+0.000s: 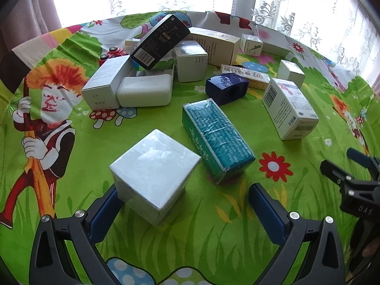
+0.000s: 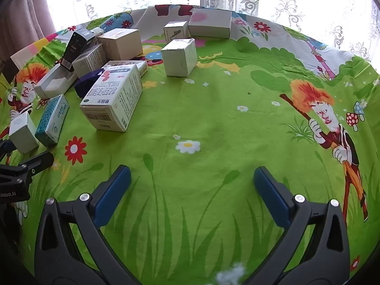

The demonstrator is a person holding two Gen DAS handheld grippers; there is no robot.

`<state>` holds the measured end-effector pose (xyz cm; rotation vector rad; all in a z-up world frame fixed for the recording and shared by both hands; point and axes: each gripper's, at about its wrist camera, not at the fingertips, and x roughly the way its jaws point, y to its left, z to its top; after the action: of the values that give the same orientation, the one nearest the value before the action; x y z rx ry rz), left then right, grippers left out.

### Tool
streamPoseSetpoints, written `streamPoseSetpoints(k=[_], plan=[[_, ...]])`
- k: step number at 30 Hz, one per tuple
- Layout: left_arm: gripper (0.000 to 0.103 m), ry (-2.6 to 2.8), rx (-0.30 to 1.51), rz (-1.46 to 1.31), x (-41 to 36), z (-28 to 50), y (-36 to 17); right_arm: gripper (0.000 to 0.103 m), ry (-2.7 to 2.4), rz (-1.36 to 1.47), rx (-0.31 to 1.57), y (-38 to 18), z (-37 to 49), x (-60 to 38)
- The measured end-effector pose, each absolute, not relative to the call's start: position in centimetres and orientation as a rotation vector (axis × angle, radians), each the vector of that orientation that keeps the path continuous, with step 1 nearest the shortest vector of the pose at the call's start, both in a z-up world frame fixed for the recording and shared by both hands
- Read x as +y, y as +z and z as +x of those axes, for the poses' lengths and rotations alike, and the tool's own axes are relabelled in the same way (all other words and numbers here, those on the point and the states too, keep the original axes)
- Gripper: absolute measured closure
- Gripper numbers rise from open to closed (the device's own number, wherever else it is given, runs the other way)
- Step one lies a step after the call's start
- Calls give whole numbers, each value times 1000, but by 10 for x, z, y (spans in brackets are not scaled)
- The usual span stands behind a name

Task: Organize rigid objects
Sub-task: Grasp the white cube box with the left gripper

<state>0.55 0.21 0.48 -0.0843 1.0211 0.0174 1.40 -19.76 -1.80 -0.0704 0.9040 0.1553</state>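
Note:
A pale cube box [image 1: 154, 173] sits on the green cartoon cloth just ahead of my open left gripper [image 1: 185, 199], close to its left finger [image 1: 106, 211]. A teal wrapped box [image 1: 216, 140] lies beside it. Behind stand a white barcode box [image 1: 289, 108], a dark blue box [image 1: 226, 87] and a pile of white, cream and black boxes [image 1: 152, 71]. My right gripper [image 2: 192, 185] is open and empty over bare cloth. In the right wrist view the white barcode box [image 2: 114, 99], teal box [image 2: 52, 121] and cube [image 2: 22, 133] lie at the left.
The right gripper shows at the right edge of the left wrist view [image 1: 351, 182]; the left gripper shows at the left edge of the right wrist view [image 2: 21, 168]. A white box [image 2: 180, 57] and a flat box [image 2: 210, 22] sit farther back. Curtained window behind the table.

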Motion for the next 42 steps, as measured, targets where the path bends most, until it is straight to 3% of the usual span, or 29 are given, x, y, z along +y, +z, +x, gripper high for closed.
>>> streamPoseSetpoints(k=[3, 8, 9, 10, 11, 21, 28, 39, 41, 42], plan=[[0, -9, 1002, -283, 8, 11, 11, 0, 155, -69, 902, -18, 14, -198], [2, 130, 978, -239, -3, 31, 7, 0, 155, -70, 906, -18, 14, -198], [12, 153, 967, -206, -5, 33, 6, 0, 155, -69, 906, -18, 14, -198], [28, 173, 947, -164, -7, 32, 6, 0, 155, -69, 906, -18, 14, -198], [29, 171, 929, -144, -7, 31, 7, 0, 155, -70, 905, -18, 14, -198], [30, -81, 754, -448, 78, -56, 18, 0, 155, -69, 904, -18, 14, -198], [26, -72, 816, -472, 97, -48, 13, 0, 155, -69, 904, -18, 14, -198], [22, -41, 816, -291, 96, -86, 16, 0, 155, -69, 903, -18, 14, -197], [25, -14, 819, -307, 98, -80, 13, 0, 155, -69, 904, -18, 15, -197], [40, -12, 812, -313, 99, -79, 13, 0, 155, -69, 904, -18, 15, -197]])
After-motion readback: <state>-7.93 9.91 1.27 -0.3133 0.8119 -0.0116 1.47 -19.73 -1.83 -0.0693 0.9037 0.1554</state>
